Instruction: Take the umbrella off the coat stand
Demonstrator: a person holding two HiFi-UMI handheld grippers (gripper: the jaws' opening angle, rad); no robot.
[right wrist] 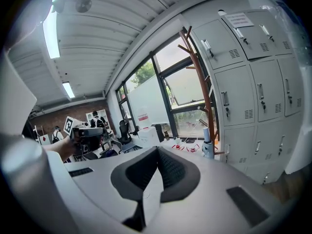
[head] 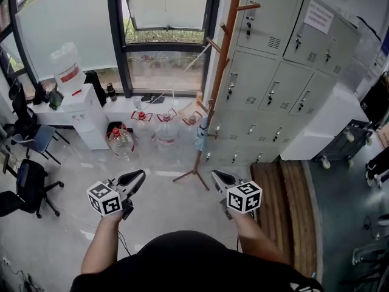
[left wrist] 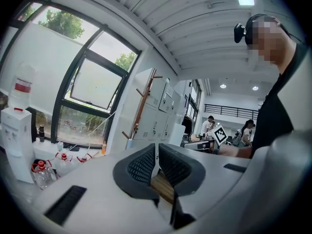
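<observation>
Pale floor underfoot, window and grey lockers beyond. Nearest, held low: left gripper, fingers pressed together on nothing; right gripper likewise shut and empty. Nothing of the task done, by the look of it: both well short of the stand, umbrella untouched. Farther off, wooden coat stand in front of the lockers. On a low peg there, umbrella: small, folded, pale blue, hanging upright against the pole. Left to do: approach, grip, lift off.
</observation>
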